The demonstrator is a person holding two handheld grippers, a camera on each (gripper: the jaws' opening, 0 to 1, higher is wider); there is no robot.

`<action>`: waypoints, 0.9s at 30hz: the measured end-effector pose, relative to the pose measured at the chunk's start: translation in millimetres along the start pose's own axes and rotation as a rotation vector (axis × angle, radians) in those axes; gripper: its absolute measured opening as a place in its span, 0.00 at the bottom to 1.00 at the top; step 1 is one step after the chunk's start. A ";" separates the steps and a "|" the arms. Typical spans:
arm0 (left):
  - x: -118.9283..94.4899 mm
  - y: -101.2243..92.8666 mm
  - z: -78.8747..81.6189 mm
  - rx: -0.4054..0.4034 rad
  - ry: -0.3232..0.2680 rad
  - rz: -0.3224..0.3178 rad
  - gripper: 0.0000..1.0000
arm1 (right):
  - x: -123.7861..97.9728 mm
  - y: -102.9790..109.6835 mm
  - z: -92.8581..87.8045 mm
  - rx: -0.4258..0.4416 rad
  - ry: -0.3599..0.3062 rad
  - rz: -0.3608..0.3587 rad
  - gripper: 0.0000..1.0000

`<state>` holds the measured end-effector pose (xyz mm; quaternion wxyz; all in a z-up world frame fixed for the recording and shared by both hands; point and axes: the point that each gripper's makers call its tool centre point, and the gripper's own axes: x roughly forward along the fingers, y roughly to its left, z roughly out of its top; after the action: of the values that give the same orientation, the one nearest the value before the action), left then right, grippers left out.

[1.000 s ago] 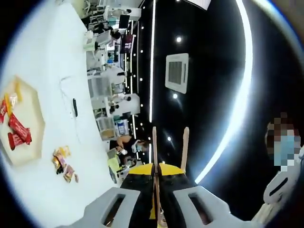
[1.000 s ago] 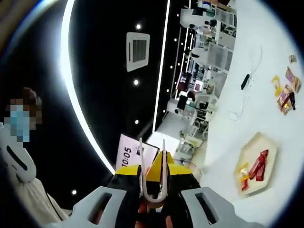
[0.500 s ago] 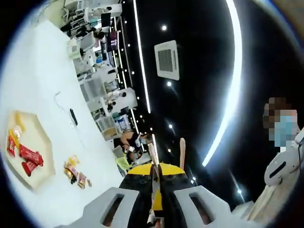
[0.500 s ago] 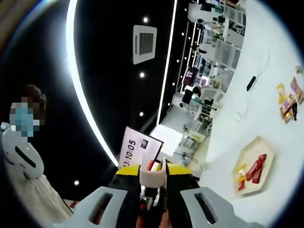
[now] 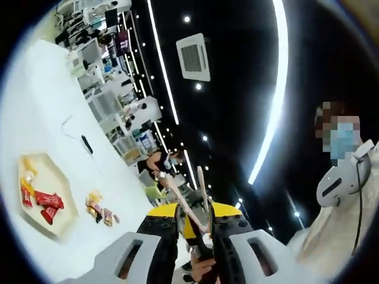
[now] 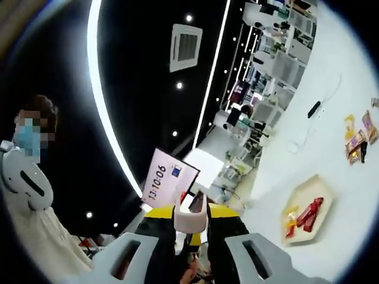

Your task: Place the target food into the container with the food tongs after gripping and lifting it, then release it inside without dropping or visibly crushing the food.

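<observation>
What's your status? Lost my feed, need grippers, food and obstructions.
Left gripper shut on wooden tongs, raised off table. Right gripper shut on white tongs. Red packets in tray, untouched. Loose snacks beside tray.

Red packets [image 5: 47, 201] on cream tray [image 5: 65, 204]

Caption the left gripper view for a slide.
Left gripper holding wooden tongs, raised beside white table with snack tray.
</observation>
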<state>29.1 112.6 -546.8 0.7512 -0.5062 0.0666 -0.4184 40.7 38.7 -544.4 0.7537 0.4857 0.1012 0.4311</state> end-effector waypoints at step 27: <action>-2.0 -25.5 24.9 -0.054 -0.092 -0.137 0.00 | 11.9 21.9 -34.0 -0.064 0.161 0.101 0.21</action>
<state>26.5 128.0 -514.7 0.7091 -0.5483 0.0087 -0.4432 16.4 73.1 -540.6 0.7356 0.4295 0.1233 0.5092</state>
